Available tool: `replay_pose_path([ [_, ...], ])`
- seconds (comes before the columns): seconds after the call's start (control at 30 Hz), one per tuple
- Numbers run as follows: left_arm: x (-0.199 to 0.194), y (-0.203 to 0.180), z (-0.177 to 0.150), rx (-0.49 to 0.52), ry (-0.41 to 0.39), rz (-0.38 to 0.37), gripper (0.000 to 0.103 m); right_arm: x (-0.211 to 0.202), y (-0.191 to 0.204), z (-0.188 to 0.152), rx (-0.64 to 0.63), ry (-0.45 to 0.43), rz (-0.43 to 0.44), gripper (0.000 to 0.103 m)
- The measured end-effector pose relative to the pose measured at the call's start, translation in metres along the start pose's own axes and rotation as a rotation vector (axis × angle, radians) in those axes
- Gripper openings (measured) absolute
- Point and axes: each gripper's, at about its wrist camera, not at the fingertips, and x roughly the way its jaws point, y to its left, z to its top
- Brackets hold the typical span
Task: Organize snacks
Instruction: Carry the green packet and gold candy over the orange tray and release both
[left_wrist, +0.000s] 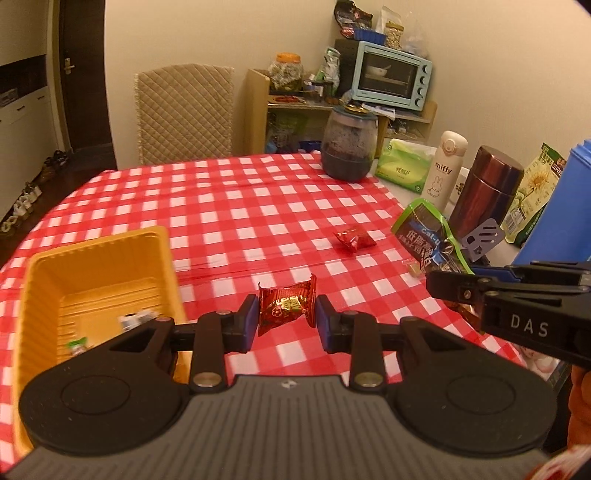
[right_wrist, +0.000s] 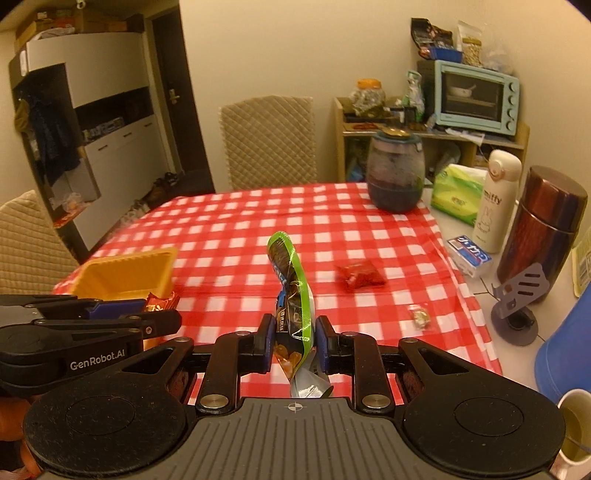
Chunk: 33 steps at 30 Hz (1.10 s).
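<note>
Left gripper (left_wrist: 286, 317) pinches a red candy packet (left_wrist: 286, 309) btwn its pads, just right of the yellow tray (left_wrist: 99, 258); tray contents blurred, can't ID. Right gripper (right_wrist: 294, 341) clamps a green-edged snack pouch (right_wrist: 291, 291), upright, bottom end cut off behind the body. Second red packet (right_wrist: 360, 274) and a small wrapped bit (right_wrist: 419, 315) lie apart on the checked tablecloth (right_wrist: 240, 229).

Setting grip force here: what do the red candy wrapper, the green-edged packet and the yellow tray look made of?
Red candy wrapper: likely metallised plastic film; glossy, crinkled, crimped ends.
Green-edged packet: seemingly laminated plastic film; shiny, bends while clamped in the right gripper.
Yellow tray: probably thin moulded plastic; ribbed walls, dull sheen.
</note>
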Motion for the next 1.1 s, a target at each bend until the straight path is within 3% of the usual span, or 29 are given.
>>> replay_pose_path([
  [0.57, -0.076, 0.05, -0.026, -0.065, -0.031, 0.089, 0.029, -0.018, 0.085, -0.018, -0.065, 0.009, 0.104, 0.023],
  [1.1, -0.1, 0.103, -0.042, -0.142, -0.028, 0.165, 0.029, -0.002, 0.135, -0.024, -0.115, 0.035, 0.173, 0.023],
])
